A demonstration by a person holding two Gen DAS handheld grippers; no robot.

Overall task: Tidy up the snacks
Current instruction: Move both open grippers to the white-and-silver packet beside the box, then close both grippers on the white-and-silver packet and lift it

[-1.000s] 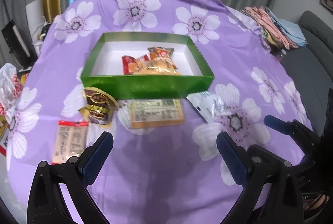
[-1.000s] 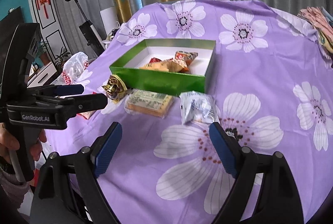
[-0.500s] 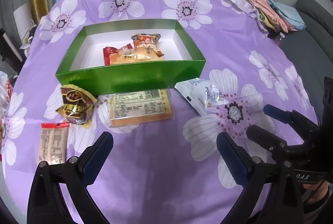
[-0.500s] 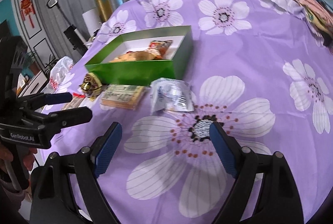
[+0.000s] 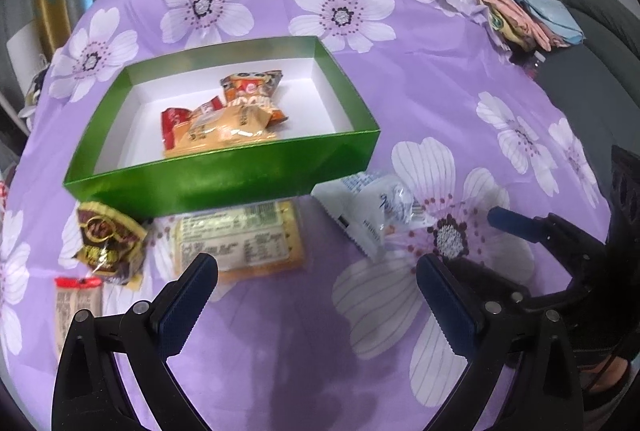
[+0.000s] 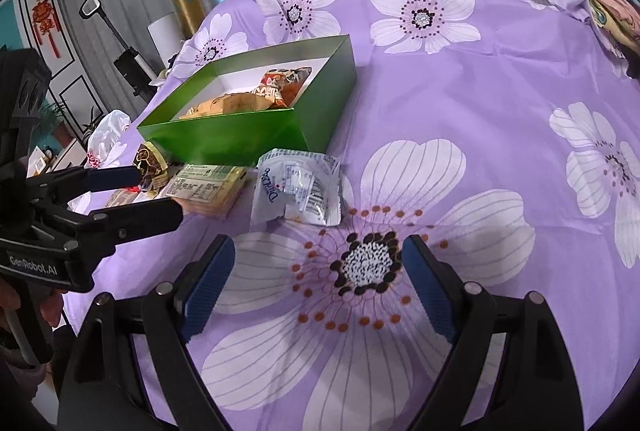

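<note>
Hovering above the flowered cloth (image 5: 420,79), both grippers stand spread and empty.
Nearest the left gripper (image 5: 316,295) lies the cracker pack (image 5: 240,243); the white packet (image 6: 296,191) lies before the right gripper (image 6: 316,283); both lie just in front of the green box (image 5: 224,179), which holds orange snack packs (image 5: 224,123).

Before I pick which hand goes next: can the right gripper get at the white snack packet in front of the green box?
Probably yes. The right gripper is open and empty, and the white snack packet lies flat just ahead of it with only bare tablecloth between. The green box sits behind.
</note>
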